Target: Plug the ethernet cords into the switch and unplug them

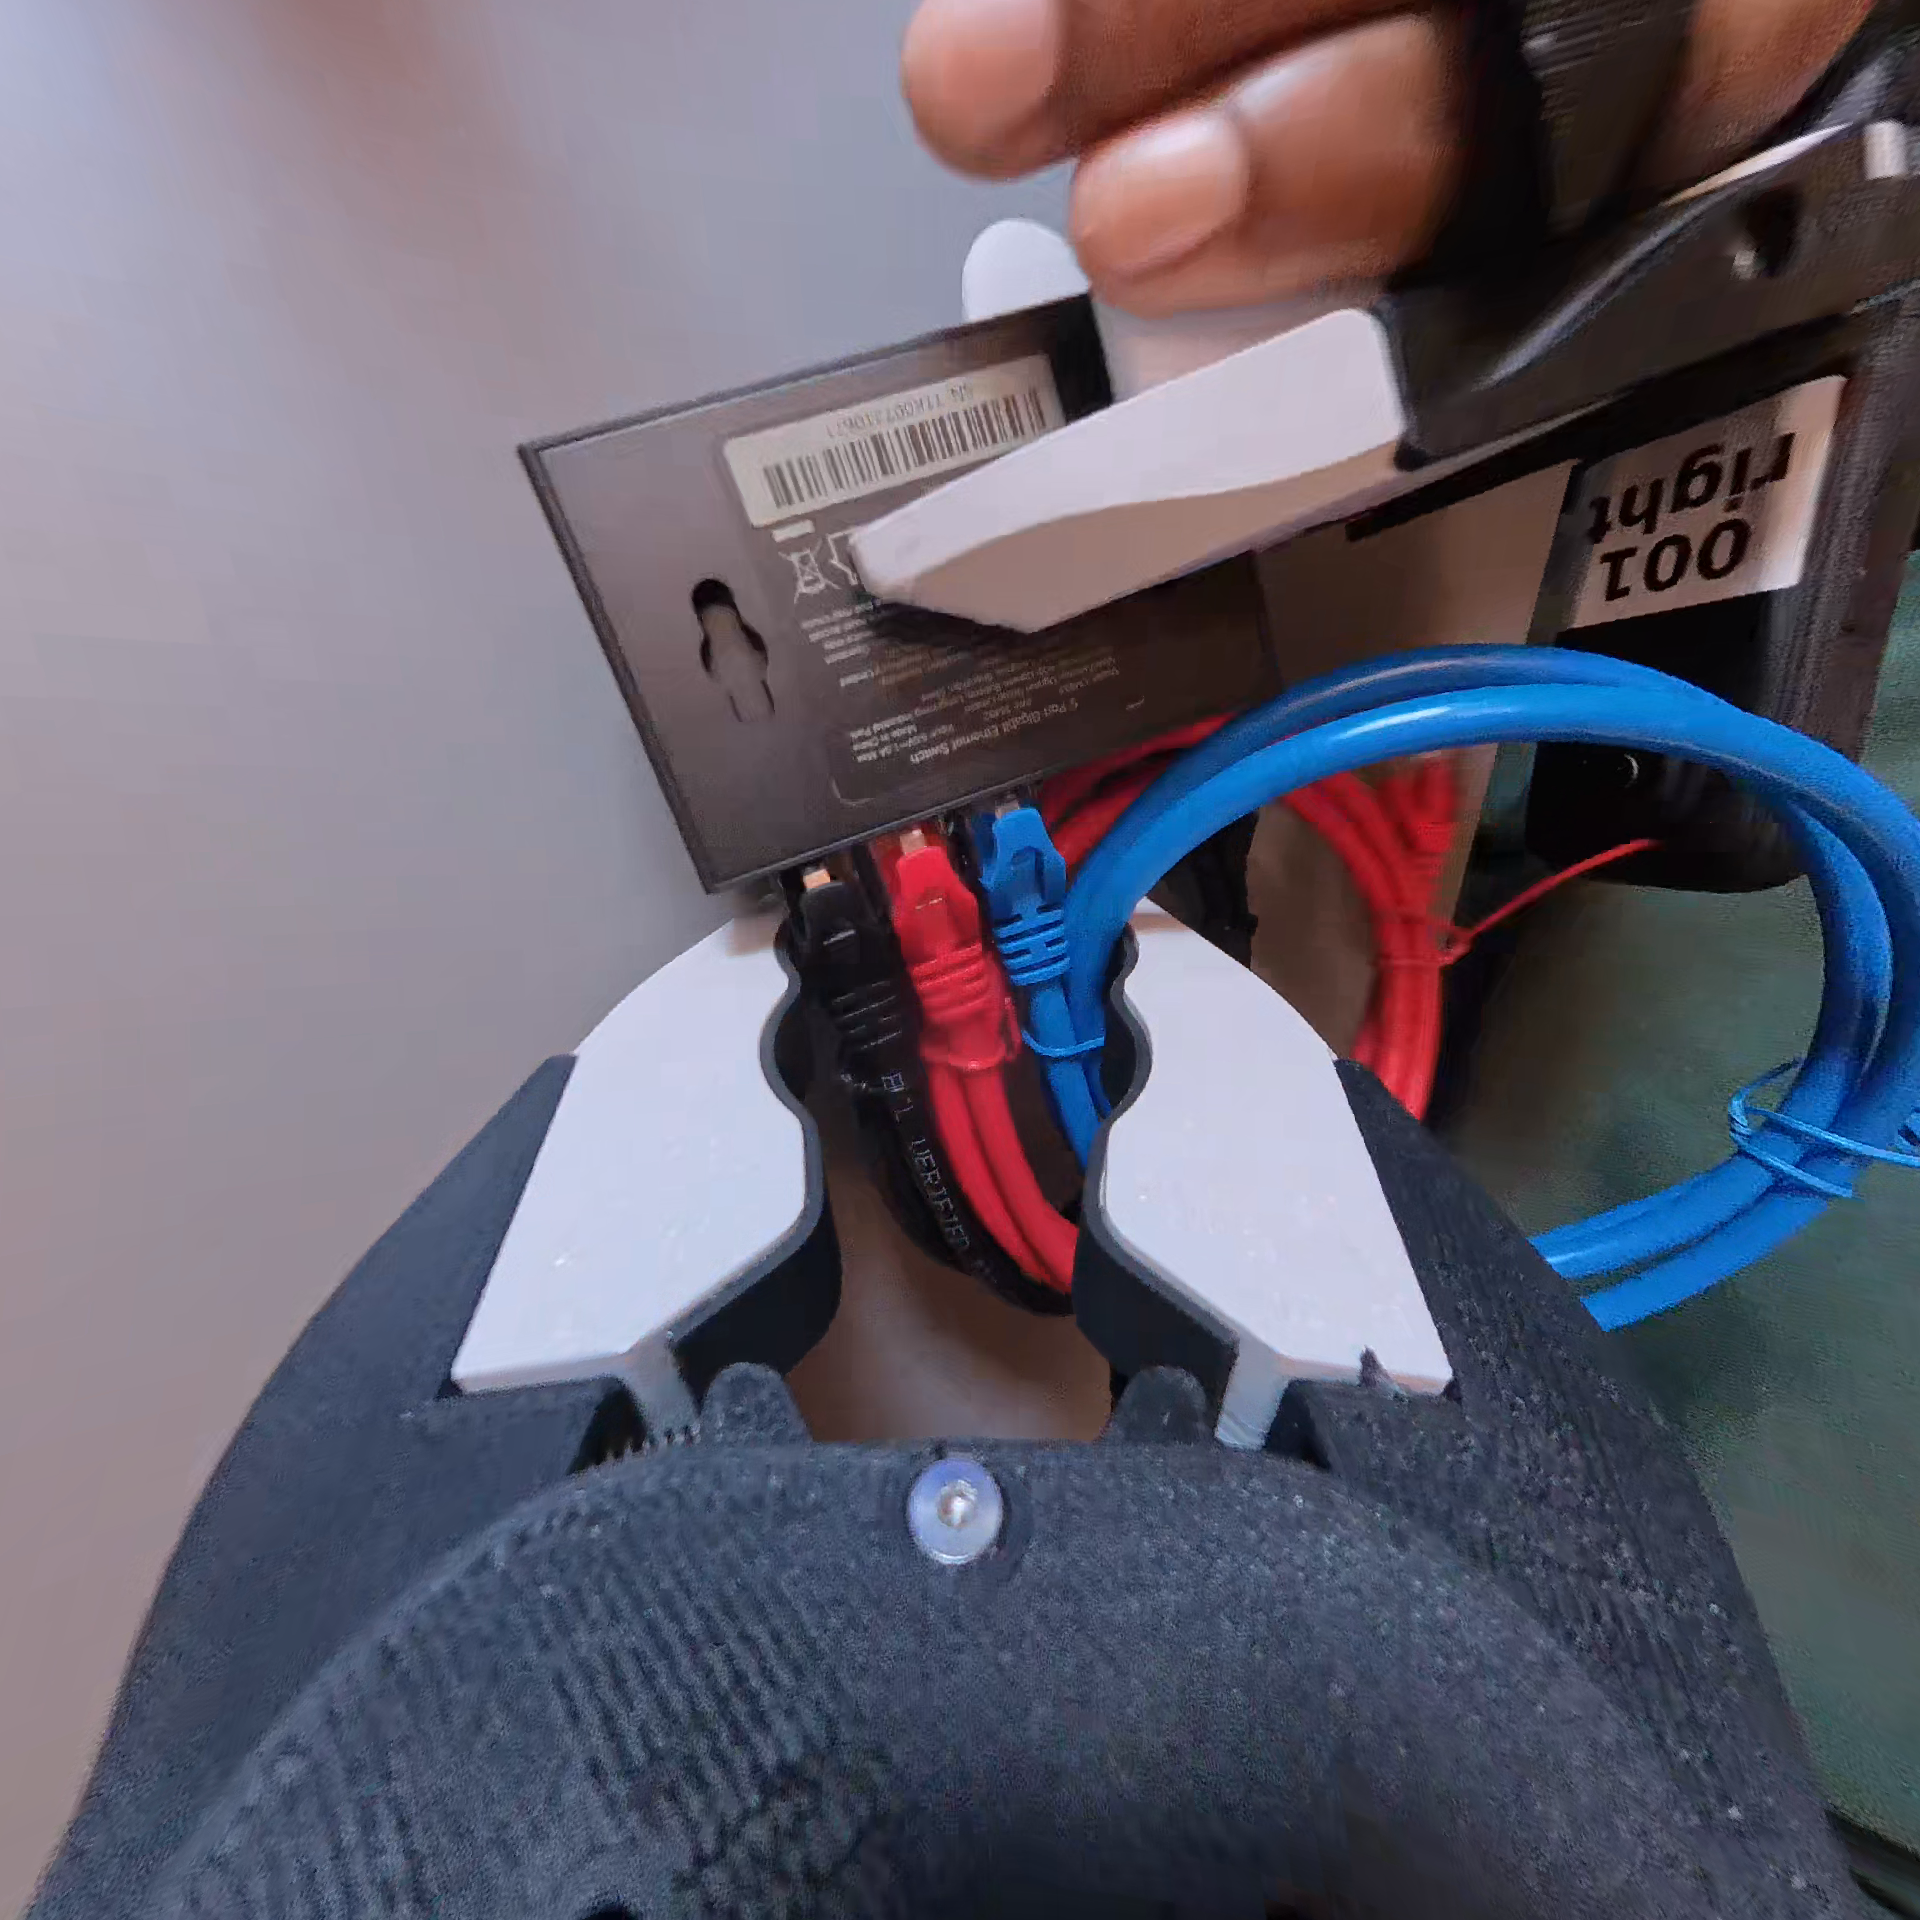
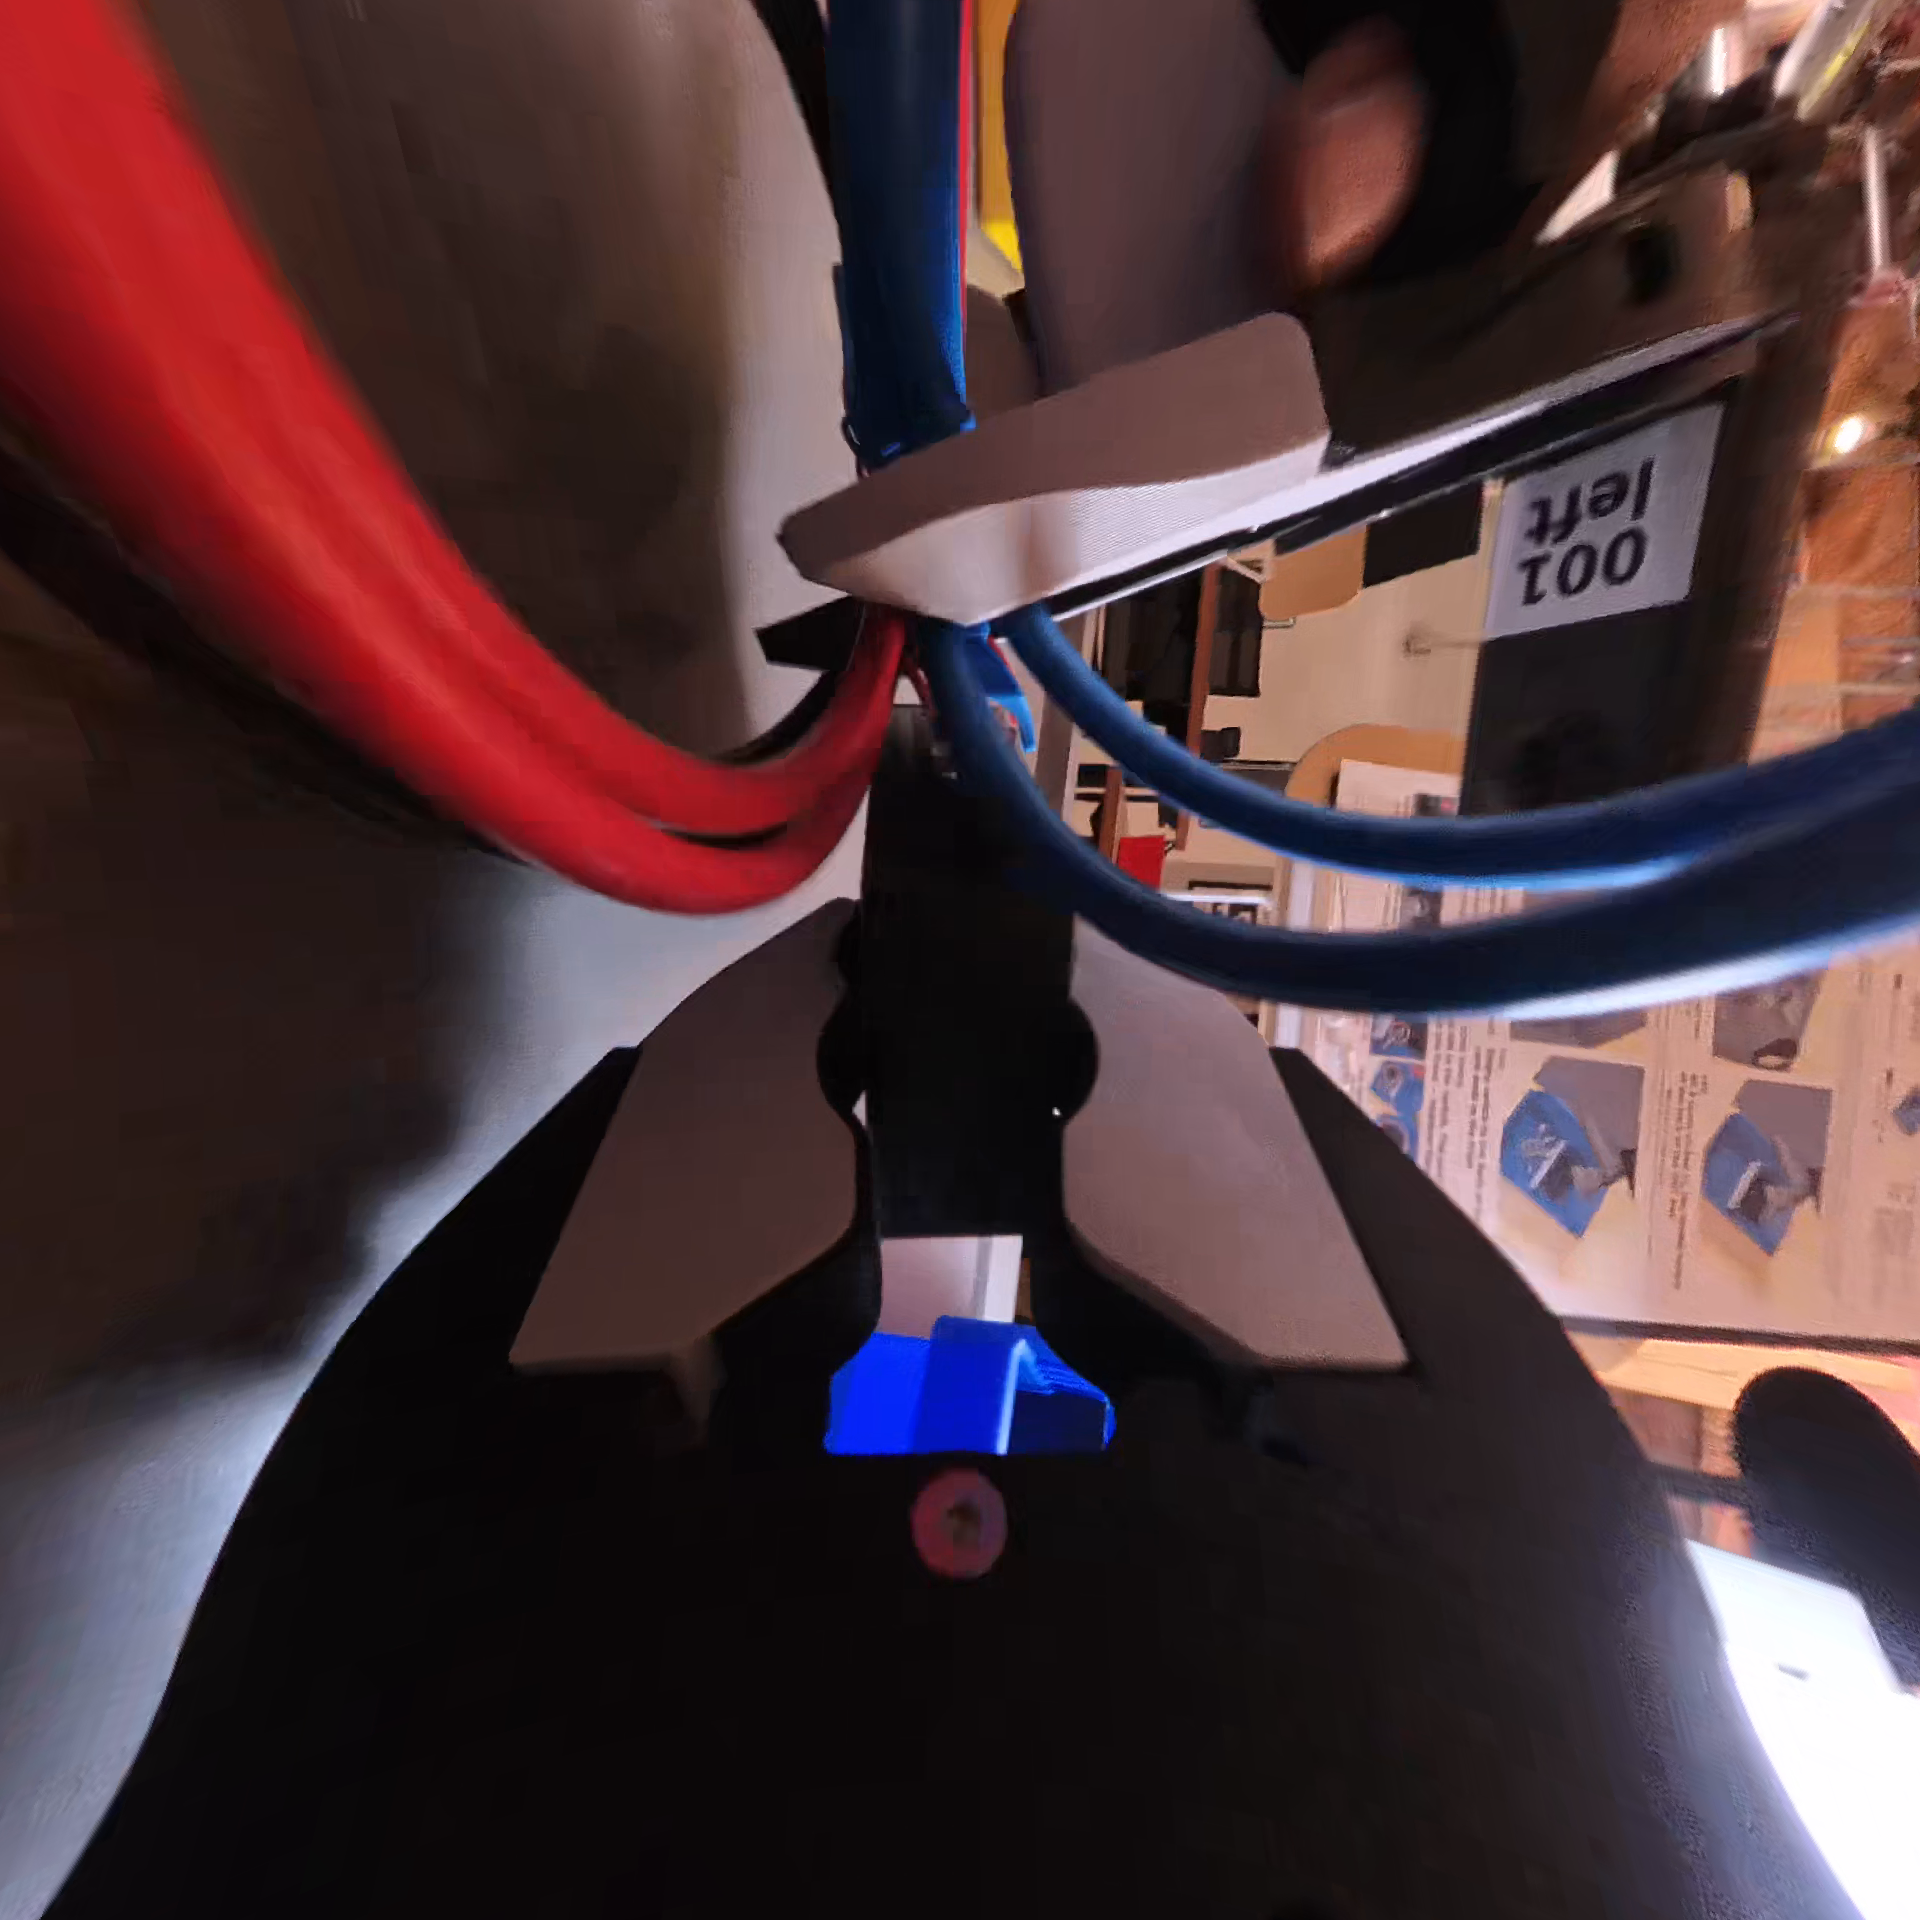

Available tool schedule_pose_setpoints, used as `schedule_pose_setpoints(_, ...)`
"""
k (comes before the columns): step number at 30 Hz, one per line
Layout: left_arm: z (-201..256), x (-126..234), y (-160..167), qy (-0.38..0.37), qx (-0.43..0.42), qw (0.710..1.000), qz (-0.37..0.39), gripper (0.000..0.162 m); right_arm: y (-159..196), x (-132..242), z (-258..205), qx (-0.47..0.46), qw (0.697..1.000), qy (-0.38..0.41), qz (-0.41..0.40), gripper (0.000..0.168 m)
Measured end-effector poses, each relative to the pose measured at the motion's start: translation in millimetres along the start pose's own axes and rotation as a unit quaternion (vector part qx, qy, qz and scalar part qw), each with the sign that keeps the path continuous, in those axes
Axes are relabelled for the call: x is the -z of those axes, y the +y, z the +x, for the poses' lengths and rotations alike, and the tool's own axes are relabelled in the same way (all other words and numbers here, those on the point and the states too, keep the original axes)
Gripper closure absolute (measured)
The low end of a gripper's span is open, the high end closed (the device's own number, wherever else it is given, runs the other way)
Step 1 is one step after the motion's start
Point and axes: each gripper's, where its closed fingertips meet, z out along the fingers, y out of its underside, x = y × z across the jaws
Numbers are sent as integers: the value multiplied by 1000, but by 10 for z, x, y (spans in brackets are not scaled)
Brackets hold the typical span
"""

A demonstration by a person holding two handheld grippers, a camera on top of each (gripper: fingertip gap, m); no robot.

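Switch (image 1: 727,582) in right gripper (image 1: 914,582), seemingly.

Grey wall (image 1: 260,416): seen plain and bare across the left of the left wrist view.
Green cloth (image 1: 1662,1039): seen to the right of the grey wall, low down.
Poster (image 2: 1621,1164): shown in the right wrist view, printed with photographs of blue objects.
Wooden furniture (image 2: 1371,758): seen just beside the poster, blurred.
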Motion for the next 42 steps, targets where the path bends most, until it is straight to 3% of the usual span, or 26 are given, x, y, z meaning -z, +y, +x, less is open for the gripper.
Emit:
schedule_pose_setpoints(9,343,427,-275,57,-85,973,207,94,75,152,363,-77,994,66,32,139)
schedule_pose_setpoints(14,298,748,-251,68,-92,946,302,109,218,163,337,-93,994,62,19,139)
schedule_pose_setpoints(17,97,929,-302,12,-90,931,353,120,260,169,378,-95,993,71,13,138)
schedule_pose_setpoints(23,-220,907,-256,-186,-199,912,306,126,202,189,381,-101,992,70,23,138)
schedule_pose_setpoints(27,-287,873,-206,-323,-344,848,241,127,182,221,434,-157,985,62,45,138)
schedule_pose_setpoints(36,49,768,-374,-383,-467,751,269,124,23,351,525,-270,955,22,121,138)
schedule_pose_setpoints(42,221,622,-392,-379,-503,730,267,132,-141,362,433,-265,953,-18,145,138)
